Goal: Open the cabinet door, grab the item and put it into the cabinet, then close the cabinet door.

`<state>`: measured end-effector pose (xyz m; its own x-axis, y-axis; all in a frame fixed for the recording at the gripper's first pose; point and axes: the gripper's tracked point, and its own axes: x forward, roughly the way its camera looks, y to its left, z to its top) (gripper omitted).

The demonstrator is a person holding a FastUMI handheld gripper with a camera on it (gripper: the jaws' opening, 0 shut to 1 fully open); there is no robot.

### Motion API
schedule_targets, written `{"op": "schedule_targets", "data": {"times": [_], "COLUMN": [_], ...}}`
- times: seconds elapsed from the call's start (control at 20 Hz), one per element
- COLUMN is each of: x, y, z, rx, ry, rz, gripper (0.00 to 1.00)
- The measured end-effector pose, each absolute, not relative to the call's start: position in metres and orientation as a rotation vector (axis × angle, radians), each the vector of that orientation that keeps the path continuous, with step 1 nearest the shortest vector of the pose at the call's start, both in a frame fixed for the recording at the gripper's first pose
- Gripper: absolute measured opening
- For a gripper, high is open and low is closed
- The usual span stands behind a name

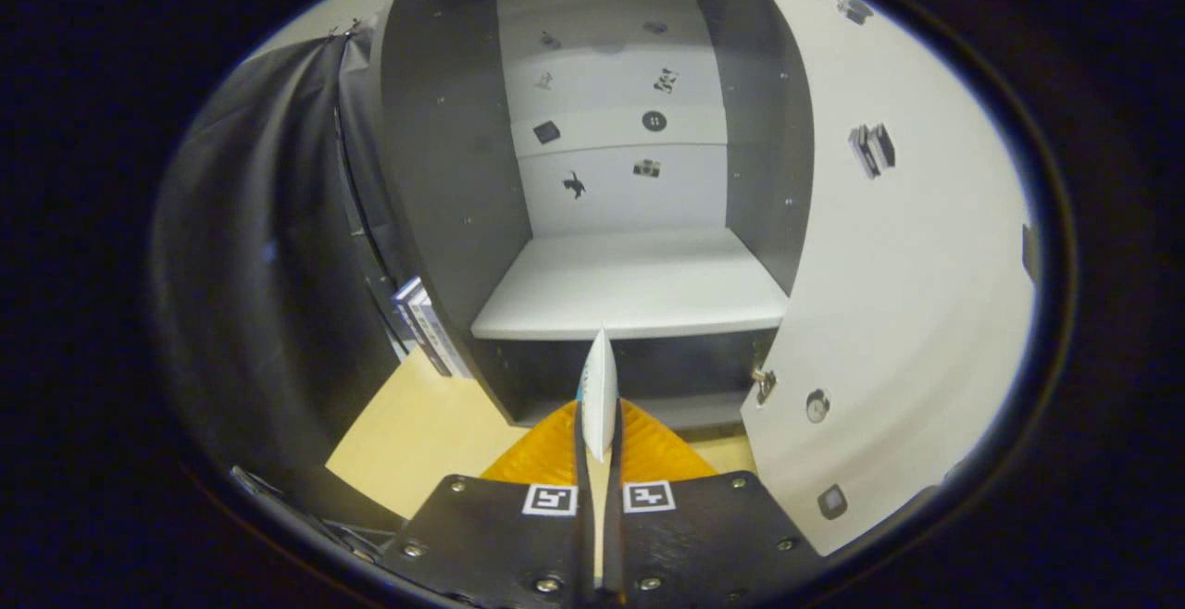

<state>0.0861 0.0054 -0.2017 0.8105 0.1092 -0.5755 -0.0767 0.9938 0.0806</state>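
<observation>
The pack (598,396) is a thin, flat, white thing with a touch of blue at its lower left edge, seen edge-on and standing upright between the two fingers. The gripper (598,433) is nearly closed, and both fingers (648,447) press on the pack's lower half, while the upper half pokes free ahead of them. It looks to me like a light, soft sachet or pouch. I'd expect it to weigh next to nothing, to bend if pushed against anything, and perhaps to slide a little if its skin is glossy. Holding it low and across its flat faces, as now, seems the sensible grip, since the faces give the pads something to bear on. A pinch on a corner would probably let it flop.

Just beyond the pack's tip is the front lip of the shelf (639,285), pale and bare, inside the cabinet (444,183). The cabinet has dark side walls and a light back panel with small dark marks on it. The door (907,294) stands swung wide to the right, with a hinge and small fittings showing on its inner face. Under the cabinet is a yellowish tabletop (417,433).

By my reckoning the opening and grabbing are done. Putting the pack on the shelf and shutting the door remain.
</observation>
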Motion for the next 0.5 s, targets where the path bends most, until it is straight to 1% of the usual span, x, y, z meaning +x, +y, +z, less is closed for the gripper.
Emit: {"op": "schedule_targets", "data": {"times": [0.3, 0.5], "x": [0.131, 0.161], "y": [0.001, -0.004], "z": [-0.158, -0.149], "rx": [0.065, 0.061], "ry": [0.513, 0.49], "rz": [0.083, 0.069], "gripper": [0.04, 0.04]}}
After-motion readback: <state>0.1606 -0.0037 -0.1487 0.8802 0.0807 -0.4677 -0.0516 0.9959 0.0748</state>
